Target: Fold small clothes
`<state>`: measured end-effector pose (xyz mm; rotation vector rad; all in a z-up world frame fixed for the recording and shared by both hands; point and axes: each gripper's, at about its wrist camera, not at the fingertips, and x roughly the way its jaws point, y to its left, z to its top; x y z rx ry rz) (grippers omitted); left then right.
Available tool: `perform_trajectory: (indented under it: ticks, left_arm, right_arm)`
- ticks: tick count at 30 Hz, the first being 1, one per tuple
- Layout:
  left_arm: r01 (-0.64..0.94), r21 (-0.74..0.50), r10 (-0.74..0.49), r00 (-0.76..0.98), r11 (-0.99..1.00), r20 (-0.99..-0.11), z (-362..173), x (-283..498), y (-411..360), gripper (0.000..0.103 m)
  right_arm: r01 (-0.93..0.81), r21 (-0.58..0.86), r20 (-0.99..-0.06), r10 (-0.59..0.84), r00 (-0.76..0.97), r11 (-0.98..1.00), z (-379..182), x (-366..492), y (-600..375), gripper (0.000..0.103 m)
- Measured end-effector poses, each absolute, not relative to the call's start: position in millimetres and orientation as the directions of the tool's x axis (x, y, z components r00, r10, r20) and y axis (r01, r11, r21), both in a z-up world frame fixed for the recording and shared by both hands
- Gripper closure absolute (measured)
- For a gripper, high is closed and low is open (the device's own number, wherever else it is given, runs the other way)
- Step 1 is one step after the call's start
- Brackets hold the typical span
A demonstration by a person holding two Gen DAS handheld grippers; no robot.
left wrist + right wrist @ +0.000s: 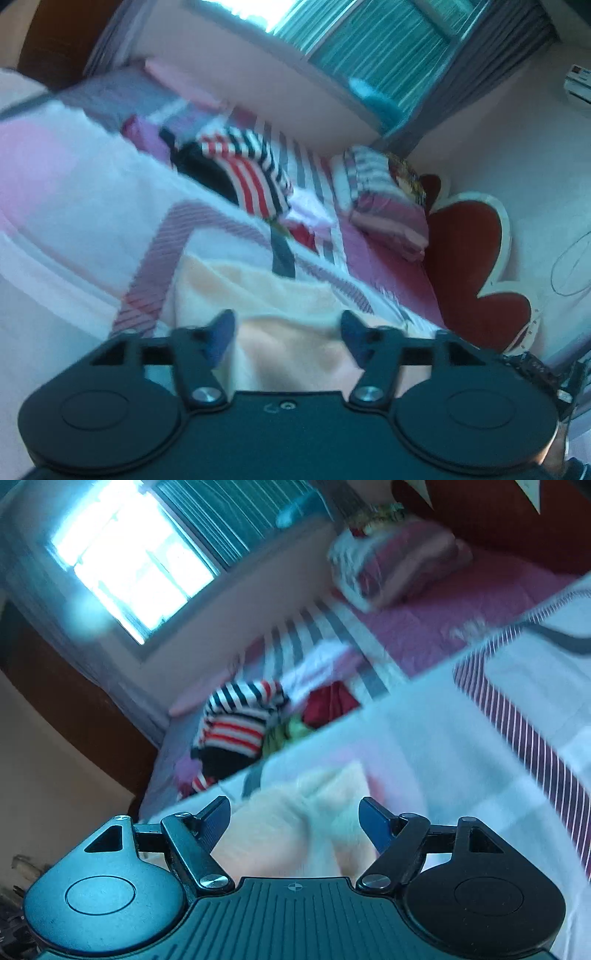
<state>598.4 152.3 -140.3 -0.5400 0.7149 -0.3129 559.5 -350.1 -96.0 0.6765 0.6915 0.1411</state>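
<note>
Your left gripper (288, 326) and right gripper (293, 812) hover, fingers spread wide and empty, over a pale peach garment (284, 317) lying on the patterned bedspread (92, 206); striped clothes (240, 720) are piled beyond.

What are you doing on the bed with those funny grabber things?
I'm folding small clothes. I hold one pair of tongs in each hand. The left tongs and the right tongs are both open, just above a pale peach cloth lying on the striped bedcover. Neither has grabbed it yet. Farther back sits a pile of clothes with a red, white and navy striped top.
</note>
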Motion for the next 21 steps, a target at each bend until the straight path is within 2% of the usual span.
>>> perform_trajectory:
  ticks: [3, 5, 6, 9, 10, 11, 12, 13, 14, 15, 16, 18, 21]
  left_arm:
    - [0.117, -0.498, -0.414, 0.732, 0.859, -0.541, -132.2, 596.3, 149.5, 0.041]
    - [0.154, -0.448, -0.409, 0.724, 0.881, -0.556, -128.4, 597.8, 144.0, 0.042]
    - [0.172, -0.427, -0.411, 0.713, 0.888, -0.568, -128.5, 599.4, 140.4, 0.042]
    - [0.191, -0.296, -0.343, 0.683, 0.936, -0.645, -131.2, 608.1, 123.4, 0.045]
    - [0.193, -0.281, -0.335, 0.677, 0.940, -0.655, -132.5, 609.4, 120.8, 0.048]
    - [0.189, -0.267, -0.323, 0.668, 0.945, -0.670, -134.8, 611.6, 118.5, 0.064]
    - [0.184, -0.253, -0.311, 0.652, 0.950, -0.692, -137.6, 614.8, 115.8, 0.072]
    - [0.185, -0.252, -0.311, 0.652, 0.950, -0.692, -138.9, 615.8, 114.6, 0.073]
    - [0.194, -0.257, -0.320, 0.652, 0.947, -0.688, -138.6, 615.6, 114.2, 0.083]
    - [0.198, -0.263, -0.327, 0.648, 0.944, -0.688, -139.2, 616.2, 114.3, 0.093]
    - [0.197, -0.263, -0.326, 0.657, 0.944, -0.680, -138.8, 615.5, 115.3, 0.100]
    - [0.191, -0.278, -0.330, 0.690, 0.941, -0.644, -135.1, 611.6, 118.2, 0.100]
    - [0.200, -0.283, -0.328, 0.774, 0.938, -0.542, -124.5, 596.2, 120.7, 0.100]
  right_arm:
    - [0.036, 0.585, -0.544, 0.358, 0.759, 0.810, -93.4, 561.0, -350.0, 0.030]
    - [-0.014, 0.538, -0.565, 0.373, 0.736, 0.843, -93.1, 563.4, -342.4, 0.043]
    - [-0.029, 0.517, -0.582, 0.376, 0.721, 0.856, -94.8, 565.0, -337.4, 0.043]
    - [-0.064, 0.460, -0.619, 0.371, 0.693, 0.886, -102.8, 569.9, -325.5, 0.047]
    - [-0.076, 0.447, -0.626, 0.373, 0.685, 0.891, -104.7, 570.8, -322.3, 0.052]
    - [-0.086, 0.434, -0.635, 0.372, 0.677, 0.897, -107.9, 572.0, -317.4, 0.059]
    - [-0.093, 0.412, -0.650, 0.363, 0.667, 0.907, -111.5, 573.7, -312.6, 0.064]
    - [-0.098, 0.384, -0.667, 0.349, 0.658, 0.918, -114.5, 574.5, -308.5, 0.077]
    - [-0.104, 0.350, -0.685, 0.330, 0.649, 0.931, -116.8, 576.8, -303.9, 0.086]
    - [-0.112, 0.330, -0.694, 0.322, 0.644, 0.937, -118.3, 577.0, -301.7, 0.089]
    - [-0.125, 0.325, -0.692, 0.326, 0.644, 0.938, -118.3, 576.1, -300.3, 0.101]
    - [-0.142, 0.298, -0.672, 0.313, 0.671, 0.944, -115.6, 571.5, -301.2, 0.101]
    - [-0.153, 0.298, -0.582, 0.307, 0.753, 0.942, -102.8, 559.8, -308.6, 0.101]
